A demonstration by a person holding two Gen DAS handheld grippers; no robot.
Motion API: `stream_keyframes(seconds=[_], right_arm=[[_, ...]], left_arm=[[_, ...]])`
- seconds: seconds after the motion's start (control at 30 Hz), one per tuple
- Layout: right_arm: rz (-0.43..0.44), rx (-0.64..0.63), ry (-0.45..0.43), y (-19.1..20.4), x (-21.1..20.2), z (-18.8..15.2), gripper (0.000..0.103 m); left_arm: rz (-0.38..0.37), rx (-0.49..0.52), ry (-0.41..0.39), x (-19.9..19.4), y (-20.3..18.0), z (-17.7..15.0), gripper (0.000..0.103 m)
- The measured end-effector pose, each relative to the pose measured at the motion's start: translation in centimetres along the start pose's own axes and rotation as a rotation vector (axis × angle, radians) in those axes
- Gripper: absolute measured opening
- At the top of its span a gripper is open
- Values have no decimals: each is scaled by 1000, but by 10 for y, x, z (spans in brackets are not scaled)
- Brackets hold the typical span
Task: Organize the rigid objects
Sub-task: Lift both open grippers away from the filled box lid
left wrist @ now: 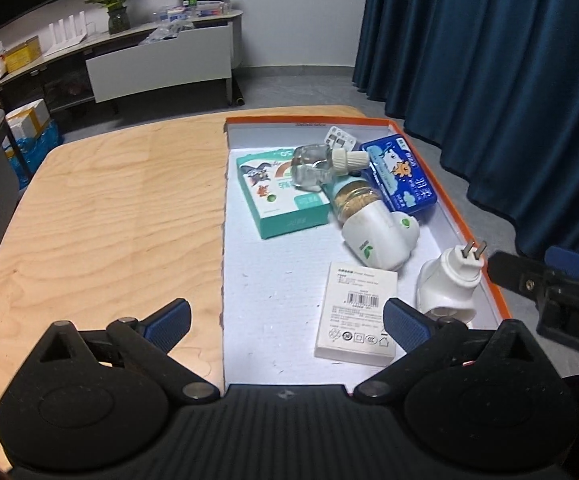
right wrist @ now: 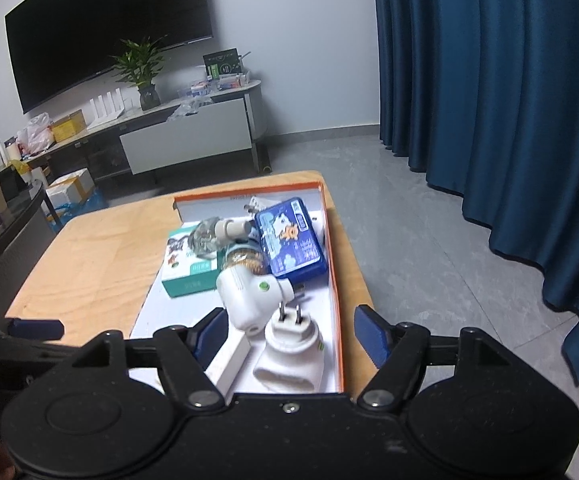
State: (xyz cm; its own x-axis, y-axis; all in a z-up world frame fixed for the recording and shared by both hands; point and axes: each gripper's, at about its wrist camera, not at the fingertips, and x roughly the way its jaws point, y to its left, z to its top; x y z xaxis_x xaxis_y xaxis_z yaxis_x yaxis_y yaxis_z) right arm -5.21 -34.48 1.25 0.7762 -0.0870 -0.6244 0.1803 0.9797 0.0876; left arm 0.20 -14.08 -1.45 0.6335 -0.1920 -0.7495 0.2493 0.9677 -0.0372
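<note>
Small hard things lie jumbled in an orange-edged box point(left wrist: 465, 236) with a white floor, which sits on the right part of a wooden table point(left wrist: 101, 216). At the far end, a clear glass bottle point(left wrist: 313, 164) with a cream cap rests on a green carton point(left wrist: 277, 196) with a cartoon on it. Just beside them lies a blue case point(left wrist: 399, 180), and a little blister pack point(left wrist: 341, 138) peeks out behind. A white plug-in heater with a brown bottle point(left wrist: 373, 228) lies on its side in the middle. Nearer, a second white plug-in point(left wrist: 449, 284) lies by the right wall with its two prongs sticking up, and a flat white box point(left wrist: 357, 312) with a barcode lies beside it. The left gripper point(left wrist: 285, 322) is spread wide over the near end of the box, holding nothing. The right gripper point(right wrist: 287, 340) is spread too, with the second plug-in point(right wrist: 293, 352) between its fingers, but the blue pads point(right wrist: 371, 336) do not touch it.
</note>
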Motion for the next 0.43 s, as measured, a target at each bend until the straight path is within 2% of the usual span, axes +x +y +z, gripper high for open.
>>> stream_keyframes(seconds=[0.43], right_arm=[[-8,-17,-12,4,-12,-8,83]], left_arm=[[-9,-30,2,-9,2,-11,103]])
